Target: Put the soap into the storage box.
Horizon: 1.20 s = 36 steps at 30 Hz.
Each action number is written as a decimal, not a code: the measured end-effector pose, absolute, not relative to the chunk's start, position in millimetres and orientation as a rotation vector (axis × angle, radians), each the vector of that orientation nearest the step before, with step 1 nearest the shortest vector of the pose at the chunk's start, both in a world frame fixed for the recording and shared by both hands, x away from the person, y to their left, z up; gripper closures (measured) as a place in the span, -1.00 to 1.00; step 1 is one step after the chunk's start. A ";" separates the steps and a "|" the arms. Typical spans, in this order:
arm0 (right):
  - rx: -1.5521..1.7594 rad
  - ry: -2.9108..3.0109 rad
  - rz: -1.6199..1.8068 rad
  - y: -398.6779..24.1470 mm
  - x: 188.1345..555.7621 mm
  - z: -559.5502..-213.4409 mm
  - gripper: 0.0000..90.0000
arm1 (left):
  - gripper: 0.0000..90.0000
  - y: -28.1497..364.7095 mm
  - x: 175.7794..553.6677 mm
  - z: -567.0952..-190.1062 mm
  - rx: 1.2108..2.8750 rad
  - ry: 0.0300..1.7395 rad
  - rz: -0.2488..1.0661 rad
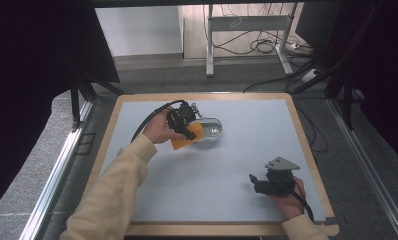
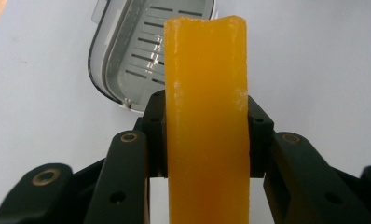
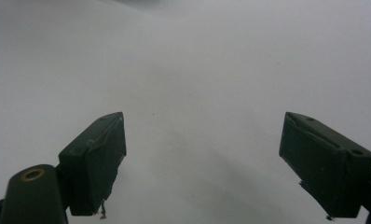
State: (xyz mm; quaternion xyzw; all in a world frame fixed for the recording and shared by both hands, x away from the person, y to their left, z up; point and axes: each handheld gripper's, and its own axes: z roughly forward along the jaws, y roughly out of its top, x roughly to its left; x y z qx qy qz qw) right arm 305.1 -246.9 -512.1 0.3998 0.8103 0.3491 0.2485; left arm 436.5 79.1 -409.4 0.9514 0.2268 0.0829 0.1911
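Orange: one sponge [image 2: 206, 121] clamped in my left gripper [image 2: 206, 140], beside one slotted tray [image 2: 141, 56], seemingly empty. My right gripper [image 3: 202, 158] gapes, holding nothing.

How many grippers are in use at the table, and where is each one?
2. The left gripper, shut on an orange sponge, is beside the soap dish; the right gripper rests open near the table's front right.
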 end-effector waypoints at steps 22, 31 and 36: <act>1.092 2.204 0.957 -248.1 305.4 -511.3 -0.66 | 0.37 62.8 464.9 -403.5 2.661 0.545 0.206; 1.097 2.205 0.958 -248.6 305.4 -511.3 -0.66 | 0.37 55.8 476.3 -408.0 2.664 0.527 0.187; 1.096 2.204 0.958 -248.6 305.4 -511.4 -0.66 | 0.37 54.5 483.7 -411.0 2.665 0.520 0.181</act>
